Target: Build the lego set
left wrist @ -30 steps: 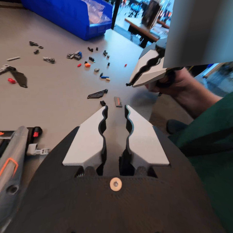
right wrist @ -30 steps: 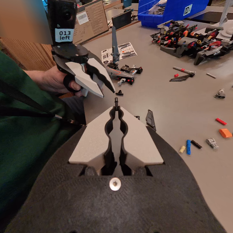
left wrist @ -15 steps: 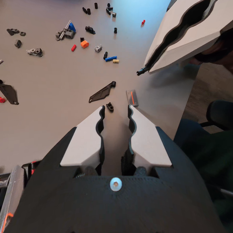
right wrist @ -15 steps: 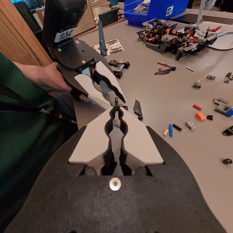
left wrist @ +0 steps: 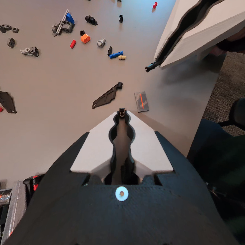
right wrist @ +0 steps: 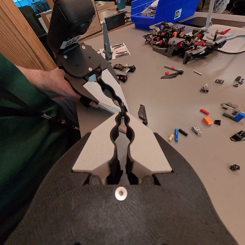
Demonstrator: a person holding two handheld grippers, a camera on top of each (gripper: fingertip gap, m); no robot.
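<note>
The left gripper (left wrist: pixel 122 112) was closed on a small black connector (left wrist: pixel 121 112) at its fingertips, near the table's (left wrist: pixel 53 79) front edge. The right gripper (right wrist: pixel 122 113) was clamped on a black pin (left wrist: pixel 151 65) — tip projecting. Just beyond lay a black panel (left wrist: pixel 106 96) and a grey tile (left wrist: pixel 141 101); the partly built model (right wrist: pixel 185 42) stood toward the far edge.

Small black plastic connector with a round hole (left wrist: pixel 121 113), pinched at the left claw (left wrist: pixel 121 113) tips near the tabletop's (left wrist: pixel 53 82) front edge. Short black plastic pin (left wrist: pixel 152 65), sticking out of the right claw (right wrist: pixel 122 114) tips. Partly built grey-and-black lego vehicle (right wrist: pixel 185 43) toward the far edge.
</note>
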